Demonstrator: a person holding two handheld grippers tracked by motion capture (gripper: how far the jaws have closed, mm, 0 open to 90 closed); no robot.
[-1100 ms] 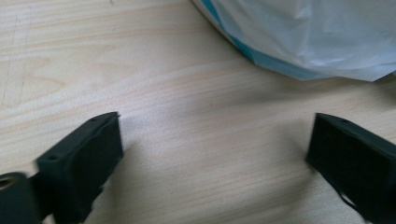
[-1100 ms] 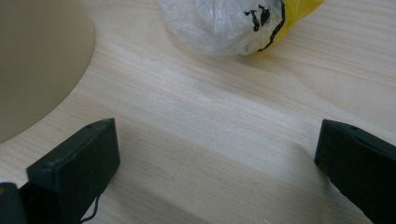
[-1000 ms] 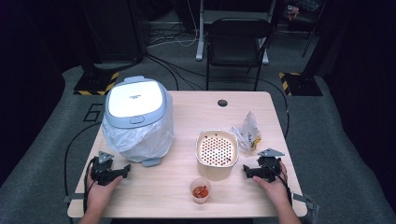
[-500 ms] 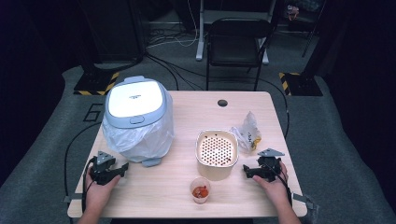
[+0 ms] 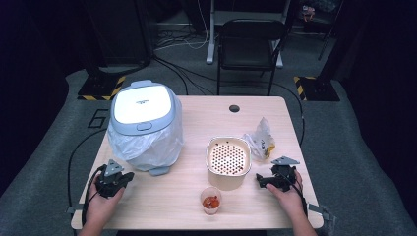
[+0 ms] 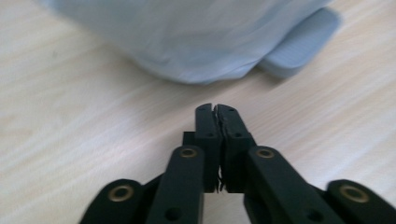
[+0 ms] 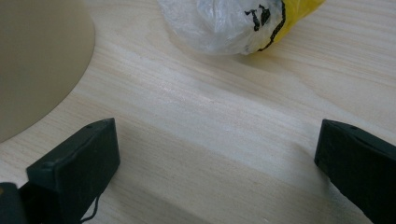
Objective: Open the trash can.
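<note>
Nearest, the left gripper (image 5: 114, 180) lay low on the light wooden table (image 5: 206, 123) at its near left corner, its jaws pressed together with nothing between them, as the left gripper view showed. At the near right, the right gripper (image 5: 275, 179) rested with its jaws spread wide over bare wood. Between them, close to the near edge, stood a small clear cup (image 5: 211, 201) with red pieces inside. Just beyond it sat a beige tub with a perforated insert (image 5: 228, 156). To its right lay a crumpled clear plastic bag (image 5: 260, 140); the right gripper view showed black lettering and a yellow patch on the bag (image 7: 233, 18), though the writing could not be read. Farther left stood a pale blue lidded appliance (image 5: 143, 105) wrapped in clear plastic, with a grey flap lying on the table at its near side. Beyond the table stood a black chair (image 5: 250, 46) among floor cables.
</note>
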